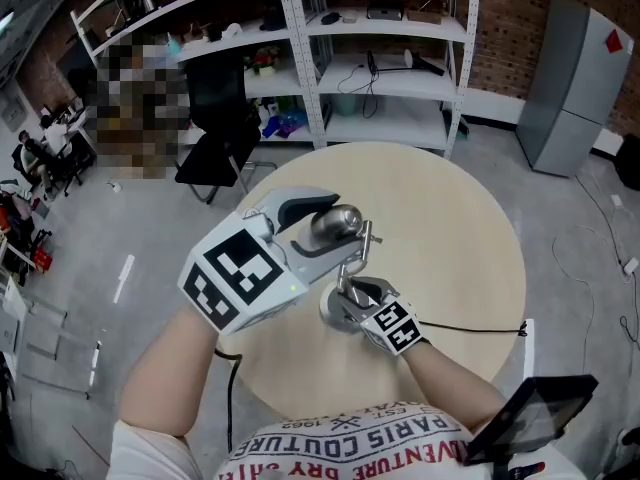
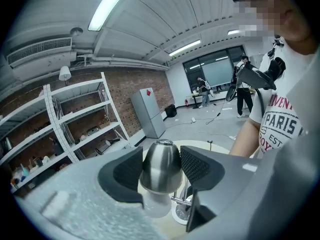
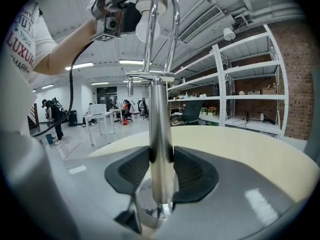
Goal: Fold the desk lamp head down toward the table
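A chrome desk lamp stands on the round beige table (image 1: 450, 228). Its bell-shaped metal head (image 1: 335, 223) sits between the pads of my left gripper (image 1: 325, 226), and both pads touch its sides. In the left gripper view the head (image 2: 160, 164) fills the gap between the jaws, with the white bulb (image 2: 156, 204) showing below it. My right gripper (image 1: 355, 293) is shut low on the upright post (image 3: 161, 149), just above the round base (image 1: 335, 320). The right gripper view also shows the left gripper (image 3: 117, 14) high up by the bulb (image 3: 147, 26).
The lamp's black cord (image 1: 470, 330) runs right across the table to its edge. White shelving (image 1: 380, 58), a black chair (image 1: 215, 148) and a grey cabinet (image 1: 570, 88) stand beyond the table. A black device (image 1: 530, 418) hangs at the lower right.
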Motion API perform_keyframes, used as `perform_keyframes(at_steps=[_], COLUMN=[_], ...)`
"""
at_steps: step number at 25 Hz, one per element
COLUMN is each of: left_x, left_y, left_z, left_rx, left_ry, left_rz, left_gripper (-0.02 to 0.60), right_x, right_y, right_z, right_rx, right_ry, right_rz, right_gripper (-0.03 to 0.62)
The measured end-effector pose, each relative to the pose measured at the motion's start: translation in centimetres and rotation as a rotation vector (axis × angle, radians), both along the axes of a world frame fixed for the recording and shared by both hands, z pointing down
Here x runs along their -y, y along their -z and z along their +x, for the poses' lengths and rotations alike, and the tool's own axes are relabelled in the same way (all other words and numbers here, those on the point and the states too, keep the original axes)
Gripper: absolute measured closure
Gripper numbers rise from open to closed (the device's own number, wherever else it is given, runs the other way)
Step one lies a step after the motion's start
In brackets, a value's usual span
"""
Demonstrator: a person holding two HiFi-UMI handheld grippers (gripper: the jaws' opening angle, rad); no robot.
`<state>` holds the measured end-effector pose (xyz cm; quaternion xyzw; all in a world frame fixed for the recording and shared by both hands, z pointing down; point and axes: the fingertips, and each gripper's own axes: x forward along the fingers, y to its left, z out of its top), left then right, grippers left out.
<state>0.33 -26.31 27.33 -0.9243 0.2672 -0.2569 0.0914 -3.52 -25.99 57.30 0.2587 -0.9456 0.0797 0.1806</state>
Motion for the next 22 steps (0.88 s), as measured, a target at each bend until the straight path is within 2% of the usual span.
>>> perform_keyframes(at_steps=[5,14,22], left_x=[0.0,0.1,0.0], left_y=[-0.1,-0.2,0.1], left_z=[0.3,-0.2,-1.7], left_rx=[0.011,-0.017,-0.042], left_ry=[-0.002,0.011,0.05], left_rz=[0.008,0.014,-0.023], left_gripper=[0.353,0.354,0.36], right_x=[0.1,0.3,0.3], right_y=[-0.2,-0.5,-0.2], right_z=[0.5,0.5,0.8], right_rx=[0.0,0.002,-0.015], right_ry=[-0.004,-0.011,-0.013], right_rz=[0.008,0.01,0.013], right_gripper=[0.45,0.45,0.45])
